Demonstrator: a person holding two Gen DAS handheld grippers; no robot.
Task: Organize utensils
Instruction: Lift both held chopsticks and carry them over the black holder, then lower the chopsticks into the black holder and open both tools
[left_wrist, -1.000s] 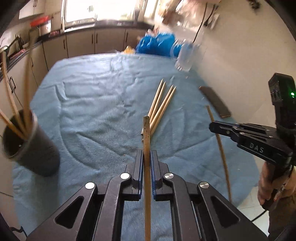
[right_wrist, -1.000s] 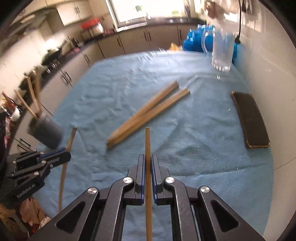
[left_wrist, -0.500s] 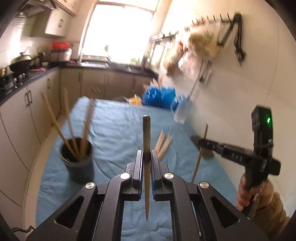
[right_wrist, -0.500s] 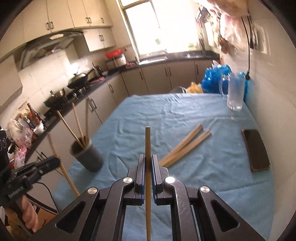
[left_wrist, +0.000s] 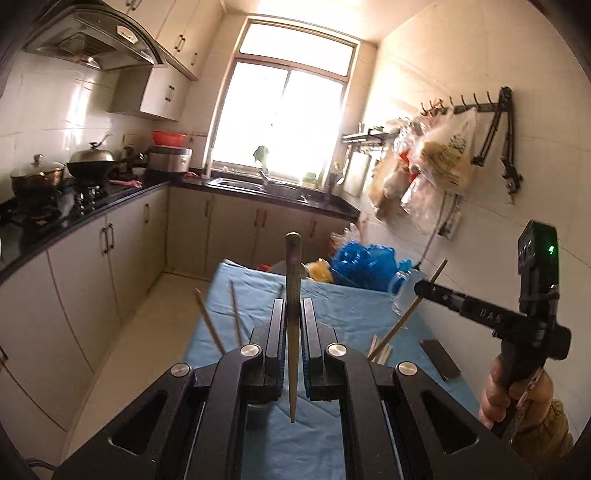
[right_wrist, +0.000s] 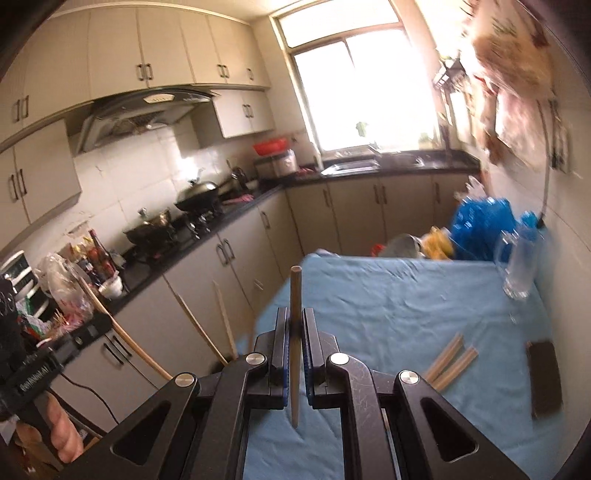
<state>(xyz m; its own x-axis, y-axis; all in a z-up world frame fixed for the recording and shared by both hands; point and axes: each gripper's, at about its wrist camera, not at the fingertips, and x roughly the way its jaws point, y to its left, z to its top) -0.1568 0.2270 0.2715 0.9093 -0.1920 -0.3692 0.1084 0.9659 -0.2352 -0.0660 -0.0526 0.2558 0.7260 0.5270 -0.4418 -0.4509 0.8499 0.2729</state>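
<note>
Chopstick (left_wrist: 293, 295) upright in each hand-held gripper (left_wrist: 293, 325) above blue cloth (right_wrist: 388, 295)

Matt wooden chopstick (left_wrist: 293, 325), blue cloth (right_wrist: 399, 295)

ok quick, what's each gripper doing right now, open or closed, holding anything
Left gripper: closed on a chopstick, held upright above the table.
Right gripper: closed on another chopstick, also upright.
</note>
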